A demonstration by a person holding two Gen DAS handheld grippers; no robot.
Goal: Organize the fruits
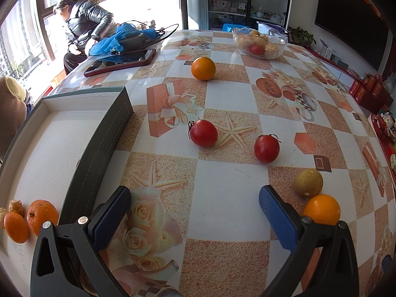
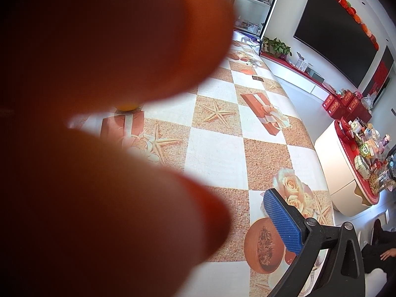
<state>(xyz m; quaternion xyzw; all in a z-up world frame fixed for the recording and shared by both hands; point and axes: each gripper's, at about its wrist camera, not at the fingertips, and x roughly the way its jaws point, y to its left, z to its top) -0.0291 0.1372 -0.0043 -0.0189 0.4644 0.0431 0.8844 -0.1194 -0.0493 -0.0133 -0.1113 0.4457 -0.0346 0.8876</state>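
We find the left tool (image 1: pixel 195 212) released, its two blue pads spread wide above the bench (image 1: pixel 230 193) with nothing between them. The bench carries a checkered cloth printed with roses, starfish and gift boxes.

To the left of the tool stands a shallow grey box (image 1: pixel 61 133), white inside. In its near corner lie two mandarins (image 1: pixel 29 219), touching one another, with a pale husked fruit (image 1: pixel 14 206) just behind them.

Loose fruit remains on the cloth. We note two red tomatoes, one (image 1: pixel 203 133) near the centre and another (image 1: pixel 266 148) to its right, apart from each other. An orange (image 1: pixel 203 68) sits farther back, well apart from the tomatoes. Beside the tool's right pad lie a brownish-green round fruit (image 1: pixel 308 182) and a second orange (image 1: pixel 321 209), the two touching.

At the far edge a glass bowl (image 1: pixel 259 42) holds pale fruit and one red piece. A tablet in a red case (image 1: pixel 121 61) and a blue bag (image 1: pixel 123 37) lie at the far left, next to a seated person in a dark jacket (image 1: pixel 84 24).

In the right wrist view, blurred fingers (image 2: pixel 111 49) cover most of the lens. Only one blue pad of the right tool (image 2: pixel 282 222) shows, over the bench edge, so we cannot tell whether it is released or clenched.
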